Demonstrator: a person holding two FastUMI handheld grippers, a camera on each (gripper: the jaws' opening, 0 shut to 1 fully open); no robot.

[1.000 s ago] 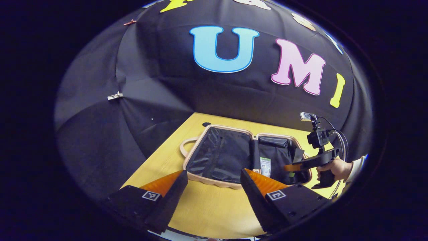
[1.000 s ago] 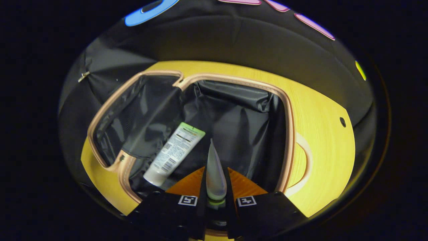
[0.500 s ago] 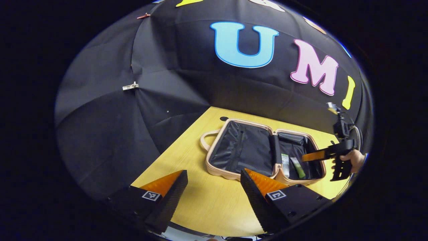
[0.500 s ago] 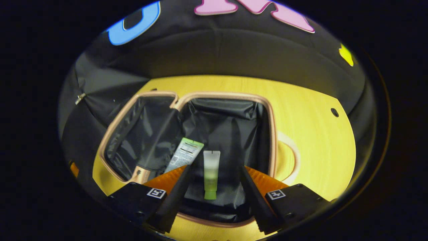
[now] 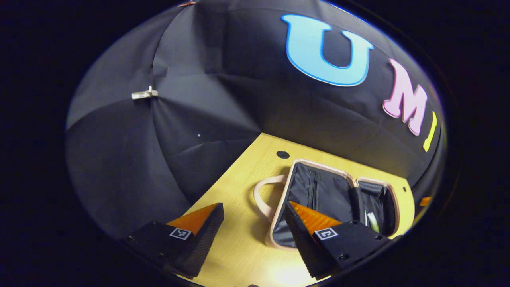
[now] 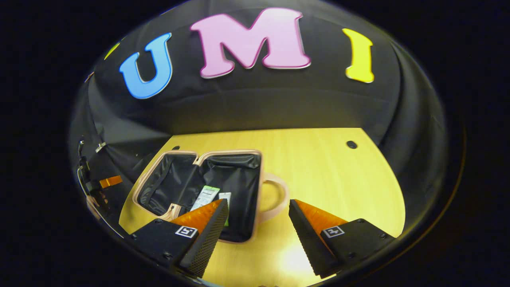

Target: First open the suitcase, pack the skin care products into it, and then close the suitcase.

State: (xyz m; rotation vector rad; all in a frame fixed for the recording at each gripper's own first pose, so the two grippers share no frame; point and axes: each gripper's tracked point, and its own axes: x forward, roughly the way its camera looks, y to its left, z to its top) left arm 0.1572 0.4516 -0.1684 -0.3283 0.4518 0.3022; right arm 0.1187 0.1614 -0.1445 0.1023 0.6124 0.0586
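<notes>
Yellow table (image 6: 318, 167) holds the open suitcase (image 6: 255, 179) with two tubes (image 6: 205, 196) inside. Left gripper (image 5: 251, 235) and right gripper (image 6: 255, 231) both gape, holding nothing.

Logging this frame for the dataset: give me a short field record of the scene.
suitcase: open flat on the table, black lining up
contents: white tube and a second tube beside it, in one half
left hand-held gripper: open, holding nothing
right hand-held gripper: open, holding nothing
remaining: close the suitcase
</notes>
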